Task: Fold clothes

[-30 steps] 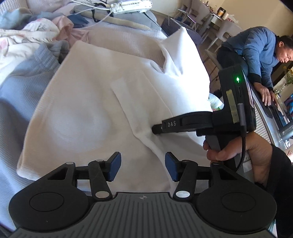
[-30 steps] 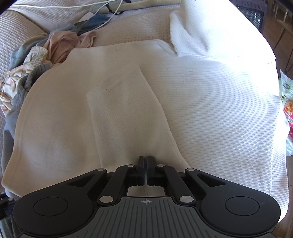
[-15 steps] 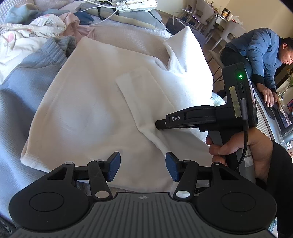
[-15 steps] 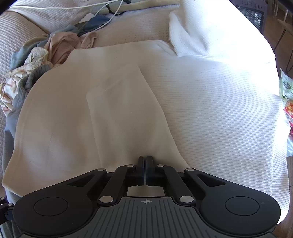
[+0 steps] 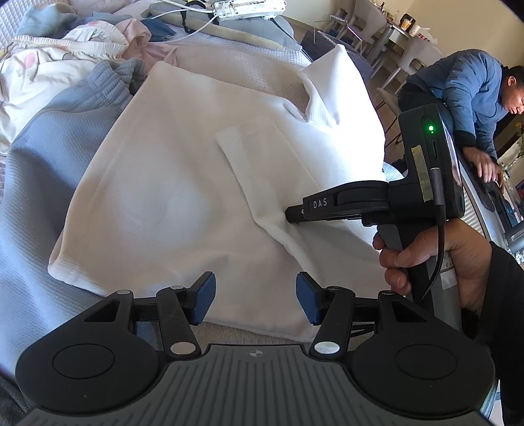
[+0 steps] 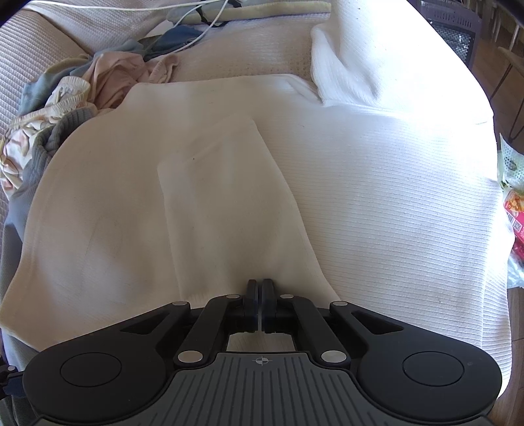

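A white shirt (image 5: 170, 183) (image 6: 376, 196) lies spread flat on the bed. One sleeve (image 5: 262, 164) (image 6: 222, 183) is folded in over its middle. My right gripper (image 5: 290, 216) (image 6: 260, 291) is shut, pinching a pucker of cloth at the base of that sleeve. My left gripper (image 5: 255, 303) hovers open over the shirt's near hem, blue pads apart with nothing held between them. A raised flap of the shirt (image 5: 321, 98) (image 6: 344, 65) stands up at the far side.
A pile of loose clothes (image 5: 65, 65) (image 6: 65, 108) and a grey-blue ribbed garment (image 5: 49, 147) lie to the left. A power strip with cables (image 5: 249, 8) sits at the far edge. A person in a blue jacket (image 5: 465, 88) bends over at the right. Packets (image 6: 514, 203) lie beyond the right edge.
The left gripper has drawn back a little, so the shirt's near hem now shows just beyond its fingers. The right gripper has stayed put, still shut on the cloth.
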`<state>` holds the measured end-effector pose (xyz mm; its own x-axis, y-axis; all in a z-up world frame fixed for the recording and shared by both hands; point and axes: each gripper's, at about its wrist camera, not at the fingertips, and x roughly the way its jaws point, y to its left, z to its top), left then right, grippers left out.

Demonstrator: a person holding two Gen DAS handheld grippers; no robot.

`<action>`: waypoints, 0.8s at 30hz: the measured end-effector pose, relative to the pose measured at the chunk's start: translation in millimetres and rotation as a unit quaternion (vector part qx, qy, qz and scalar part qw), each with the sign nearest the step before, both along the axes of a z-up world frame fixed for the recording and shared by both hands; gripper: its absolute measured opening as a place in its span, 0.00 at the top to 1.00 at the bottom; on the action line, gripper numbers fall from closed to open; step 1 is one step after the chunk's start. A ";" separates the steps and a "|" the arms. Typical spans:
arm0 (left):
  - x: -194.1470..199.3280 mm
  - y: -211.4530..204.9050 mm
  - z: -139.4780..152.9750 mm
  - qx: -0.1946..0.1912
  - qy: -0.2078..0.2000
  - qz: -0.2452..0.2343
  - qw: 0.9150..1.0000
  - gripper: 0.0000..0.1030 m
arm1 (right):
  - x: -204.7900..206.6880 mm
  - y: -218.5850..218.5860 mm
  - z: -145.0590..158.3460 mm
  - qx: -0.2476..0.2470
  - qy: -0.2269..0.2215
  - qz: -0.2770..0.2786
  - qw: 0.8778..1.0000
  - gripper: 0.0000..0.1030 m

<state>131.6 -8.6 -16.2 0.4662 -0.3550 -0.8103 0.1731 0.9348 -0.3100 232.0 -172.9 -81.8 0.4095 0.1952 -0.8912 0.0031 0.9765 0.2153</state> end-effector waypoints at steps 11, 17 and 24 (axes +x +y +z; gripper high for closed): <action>-1.6 -1.4 0.1 0.004 0.000 -0.004 1.000 0.49 | -1.1 1.7 1.0 -0.005 -0.002 0.002 1.000 0.99; -3.1 -1.0 -3.4 0.009 0.006 -0.004 1.000 0.49 | -1.8 4.8 1.5 -0.012 -0.005 0.006 1.000 0.99; -4.2 -0.2 -7.3 0.011 0.013 0.000 1.000 0.49 | -0.3 6.2 1.3 -0.013 -0.005 0.006 1.000 0.99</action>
